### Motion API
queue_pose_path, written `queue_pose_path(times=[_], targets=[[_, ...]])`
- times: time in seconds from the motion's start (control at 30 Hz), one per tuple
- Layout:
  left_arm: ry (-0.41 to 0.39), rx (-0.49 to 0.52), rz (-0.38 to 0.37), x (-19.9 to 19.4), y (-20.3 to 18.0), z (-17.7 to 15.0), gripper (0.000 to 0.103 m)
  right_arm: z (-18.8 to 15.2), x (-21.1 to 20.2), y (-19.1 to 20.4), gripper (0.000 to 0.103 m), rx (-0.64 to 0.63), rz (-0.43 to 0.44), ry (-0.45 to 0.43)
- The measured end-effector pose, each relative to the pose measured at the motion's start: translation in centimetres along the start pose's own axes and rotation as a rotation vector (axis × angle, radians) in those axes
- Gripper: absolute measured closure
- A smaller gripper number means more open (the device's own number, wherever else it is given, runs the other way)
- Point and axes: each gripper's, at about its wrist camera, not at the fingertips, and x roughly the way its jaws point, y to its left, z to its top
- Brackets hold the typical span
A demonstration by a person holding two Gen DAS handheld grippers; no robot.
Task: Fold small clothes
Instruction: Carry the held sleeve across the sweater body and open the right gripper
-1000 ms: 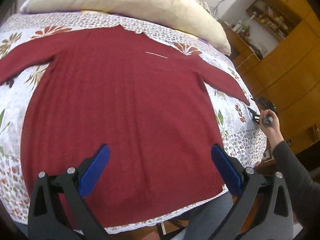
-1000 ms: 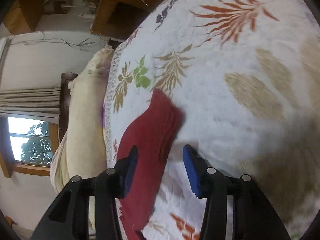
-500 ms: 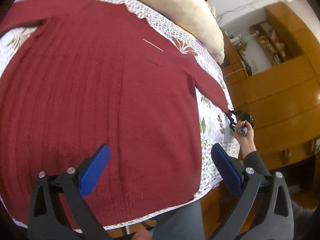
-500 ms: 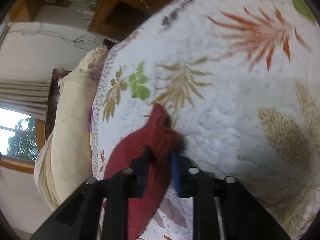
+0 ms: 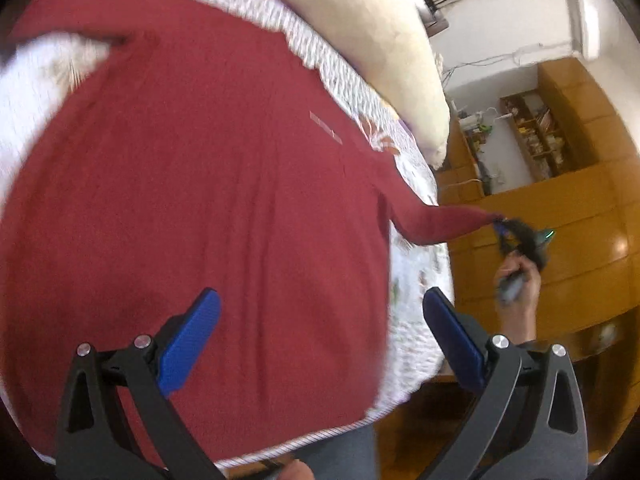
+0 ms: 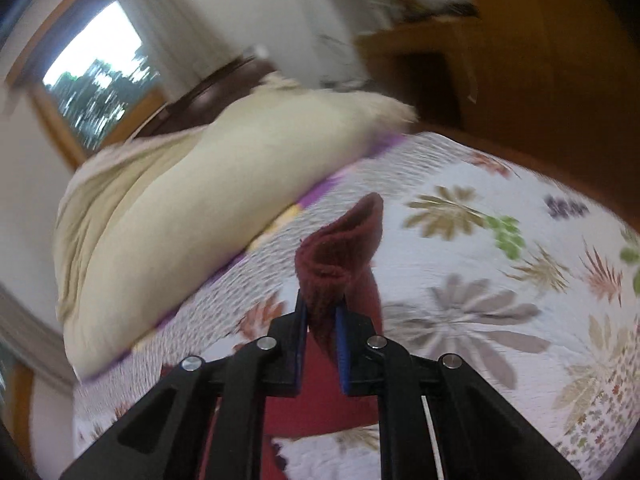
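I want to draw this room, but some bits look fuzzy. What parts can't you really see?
- Red sweater: its left sleeve is blurred and cut by the left wrist view's edge.
- Shelf clutter: too small to name.
- Sleeve cuff: its pinched part hides inside the right gripper.
- Window: motion-blurred in the right wrist view.

Both views are soft with motion blur and bend strongly toward dark round corners. Daylight comes from the window, which is overexposed. The wooden cabinet carries small glare spots. The bedspread looks bright and smeared, and the pillow has unsharp edges.
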Motion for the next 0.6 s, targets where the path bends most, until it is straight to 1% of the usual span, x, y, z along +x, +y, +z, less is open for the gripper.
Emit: queue_pose_path(times=[0.07,0.13,0.17,0.27,0.33,0.43,0.5,0.53,0.6], targets=[[0.032,-0.004,0.024,-0.1,0.0,0.5,0.003,-1.2,0.0,3.4,0.091,-0.071,0.006,0.004],[0.049,-0.024,0.020,0.0,0.4,1.2,0.003,-3.0,-0.2,6.2,0.091,-0.128,0.011,0.015],[0.052,-0.016,0.019,0.0,0.2,1.6,0.003,-3.8,0.4,8.0,0.091,-0.163,0.009,0.022],[0.051,0.037,0.015,-0.2,-0.4,2.8,0.003,-6.5,2.0,11.6,0.091,-0.269,-0.014,0.030],[0.041,0.045,0.008,-0.2,-0.5,3.8,0.003,-8.6,3.4,14.1,0.091,-0.342,-0.029,0.035],[0.026,0.045,-0.013,0.4,-0.8,5.7,0.003,-12.6,6.4,17.2,0.091,-0.423,-0.032,0.086],[0.017,0.042,-0.008,0.9,-0.9,6.5,0.003,-15.9,9.6,18.5,0.091,-0.473,-0.029,0.159],[0.031,0.051,-0.013,1.6,-1.1,7.2,0.003,-17.0,10.3,19.0,0.091,-0.487,-0.030,0.175],[0.055,0.062,-0.018,2.5,-1.3,8.2,0.003,-20.1,12.8,19.8,0.091,-0.536,-0.040,0.229]])
